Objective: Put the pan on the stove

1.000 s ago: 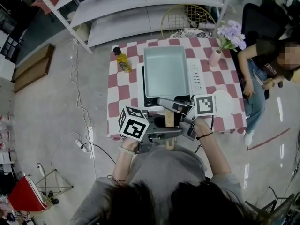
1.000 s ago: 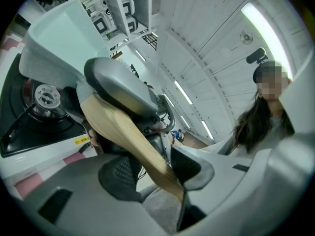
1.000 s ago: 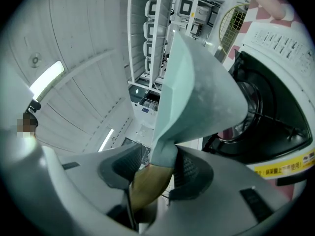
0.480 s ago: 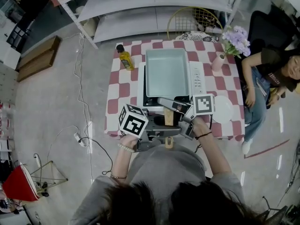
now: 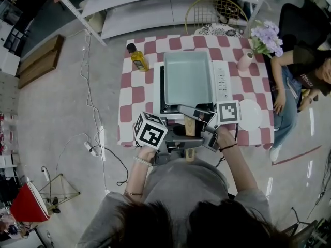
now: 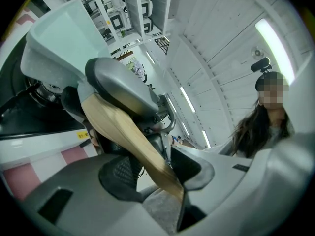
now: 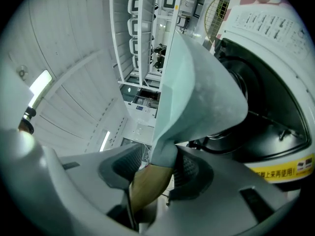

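Nothing of substance has shifted against the frames of a second ago: both grippers remain on the handle and the pan keeps its place over the stove; only the head view has drifted. The pale green rectangular pan [image 5: 189,76], matt and steep-walled, lies square over the white tabletop stove [image 5: 222,81] at the far middle of the red-and-white checked table [image 5: 135,94]. Whether its base bears on the black burner ring [image 7: 266,132] cannot be told. The tan wooden handle [image 5: 190,129], smooth and flat-sided, points toward the near edge. The left gripper [image 5: 181,137] is clamped across its near end and the right gripper [image 5: 196,113] across its root – judged a double hold, to keep a long, front-heavy load level. Ribbed dark pads [image 6: 115,173] press the wood.
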A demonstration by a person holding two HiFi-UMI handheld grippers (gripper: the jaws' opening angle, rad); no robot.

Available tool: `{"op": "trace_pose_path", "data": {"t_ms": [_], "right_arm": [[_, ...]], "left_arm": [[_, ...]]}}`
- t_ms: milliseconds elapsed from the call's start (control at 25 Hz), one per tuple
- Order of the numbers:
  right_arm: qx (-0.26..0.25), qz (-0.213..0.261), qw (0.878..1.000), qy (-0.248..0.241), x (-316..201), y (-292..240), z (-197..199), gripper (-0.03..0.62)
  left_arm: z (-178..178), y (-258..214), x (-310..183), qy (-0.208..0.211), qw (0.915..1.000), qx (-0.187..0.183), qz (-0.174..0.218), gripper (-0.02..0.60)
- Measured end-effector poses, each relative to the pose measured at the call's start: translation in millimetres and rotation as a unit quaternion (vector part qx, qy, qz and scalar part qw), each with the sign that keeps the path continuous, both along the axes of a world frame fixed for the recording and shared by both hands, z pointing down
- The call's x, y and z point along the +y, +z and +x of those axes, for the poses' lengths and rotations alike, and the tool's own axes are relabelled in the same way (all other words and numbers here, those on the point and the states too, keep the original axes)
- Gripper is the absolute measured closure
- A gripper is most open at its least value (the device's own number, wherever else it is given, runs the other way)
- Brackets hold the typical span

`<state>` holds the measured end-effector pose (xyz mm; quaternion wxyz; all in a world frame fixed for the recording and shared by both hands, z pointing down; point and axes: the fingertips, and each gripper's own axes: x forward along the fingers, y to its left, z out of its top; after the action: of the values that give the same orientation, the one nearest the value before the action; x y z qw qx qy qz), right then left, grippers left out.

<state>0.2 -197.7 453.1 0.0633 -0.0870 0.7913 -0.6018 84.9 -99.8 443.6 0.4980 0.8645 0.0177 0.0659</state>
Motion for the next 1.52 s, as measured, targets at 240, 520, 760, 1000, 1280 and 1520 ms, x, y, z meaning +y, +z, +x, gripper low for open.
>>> {"op": "trace_pose_path", "data": {"t_ms": [240, 520, 760, 1000, 1280, 1520], "right_arm": [[0.006, -0.017, 1.000, 0.005, -3, 11, -1, 0.405], [0.007, -0.028, 1.000, 0.004, -3, 18, -3, 0.405], [0.015, -0.037, 0.999, 0.008, -5, 27, -2, 0.405], [0.014, -0.052, 0.998, 0.015, -5, 30, -2, 0.405], [0.016, -0.045, 0.999, 0.016, -7, 30, -1, 0.405], [0.020, -0.047, 0.999, 0.017, -6, 33, -1, 0.407]], "left_arm": [[-2, 6, -2, 0.003, 0.9999, 0.002, -0.016, 0.390], [-5, 10, -3, 0.003, 0.9996, 0.004, -0.029, 0.391], [-6, 14, -4, 0.005, 0.9992, 0.007, -0.039, 0.390], [-6, 15, -4, 0.008, 0.9988, 0.009, -0.047, 0.391], [-6, 15, -5, 0.014, 0.9987, 0.011, -0.048, 0.391], [-6, 18, -4, 0.014, 0.9987, 0.009, -0.048, 0.391]]}}
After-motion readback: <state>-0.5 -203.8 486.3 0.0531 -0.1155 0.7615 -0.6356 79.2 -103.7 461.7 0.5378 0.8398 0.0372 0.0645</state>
